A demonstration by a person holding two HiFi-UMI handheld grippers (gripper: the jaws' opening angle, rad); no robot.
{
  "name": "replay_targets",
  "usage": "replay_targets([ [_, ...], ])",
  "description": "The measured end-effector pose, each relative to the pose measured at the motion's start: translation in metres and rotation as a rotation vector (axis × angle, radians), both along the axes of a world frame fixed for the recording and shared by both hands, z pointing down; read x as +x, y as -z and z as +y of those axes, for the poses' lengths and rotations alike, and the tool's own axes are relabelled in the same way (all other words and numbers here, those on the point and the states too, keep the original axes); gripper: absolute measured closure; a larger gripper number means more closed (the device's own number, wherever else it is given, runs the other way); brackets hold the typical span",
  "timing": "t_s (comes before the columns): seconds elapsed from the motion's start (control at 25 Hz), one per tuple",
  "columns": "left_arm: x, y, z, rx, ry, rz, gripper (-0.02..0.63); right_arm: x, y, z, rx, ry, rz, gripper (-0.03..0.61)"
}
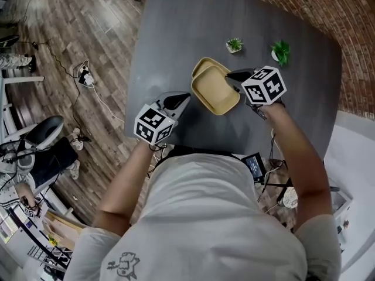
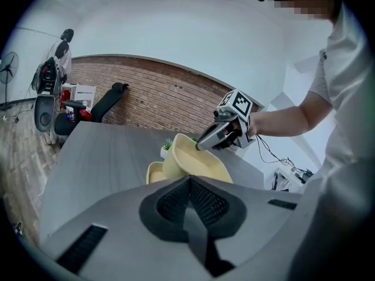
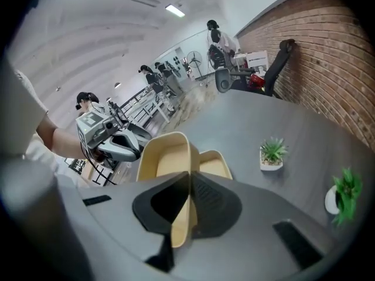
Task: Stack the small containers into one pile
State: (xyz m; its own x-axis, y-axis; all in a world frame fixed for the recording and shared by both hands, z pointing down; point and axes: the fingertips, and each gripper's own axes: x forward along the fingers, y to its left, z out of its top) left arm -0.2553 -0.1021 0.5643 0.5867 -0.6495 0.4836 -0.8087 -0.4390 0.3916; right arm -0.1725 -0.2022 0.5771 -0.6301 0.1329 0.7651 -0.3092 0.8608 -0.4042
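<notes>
1. The right gripper (image 3: pixel 188 179) had its fingers clamped on the side wall of a yellow container (image 1: pixel 215 91), which it held tilted over the grey table (image 1: pixel 176 28).
2. A second yellow container (image 1: pixel 201 67) lay on the table, partly covered by the tilted one.
3. The left gripper (image 2: pixel 188 183) hovered near the tilted container, its fingers pressed together with nothing between them.
4. A small potted plant (image 1: pixel 234 45) and a leafier plant (image 1: pixel 281 51) stood farther back on the table.
</notes>
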Motion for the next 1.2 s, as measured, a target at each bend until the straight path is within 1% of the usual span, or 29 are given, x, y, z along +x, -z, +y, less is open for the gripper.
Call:
replay_targets([
  [0.36,-0.007,-0.018,-0.015,-0.03,0.046,0.017,0.603,-0.018,-0.027,-0.021,0.001,0.159,0.073,0.561],
  [0.52,-0.005,-0.026,-0.018,-0.045,0.058,0.029,0.603,-0.021,-0.04,-0.025,-0.004,0.209,0.106,0.561],
  [1.2,-0.015,-0.047,-0.016,-0.093,0.107,0.054,0.603,-0.031,-0.072,-0.036,-0.039,0.26,0.149,0.561],
])
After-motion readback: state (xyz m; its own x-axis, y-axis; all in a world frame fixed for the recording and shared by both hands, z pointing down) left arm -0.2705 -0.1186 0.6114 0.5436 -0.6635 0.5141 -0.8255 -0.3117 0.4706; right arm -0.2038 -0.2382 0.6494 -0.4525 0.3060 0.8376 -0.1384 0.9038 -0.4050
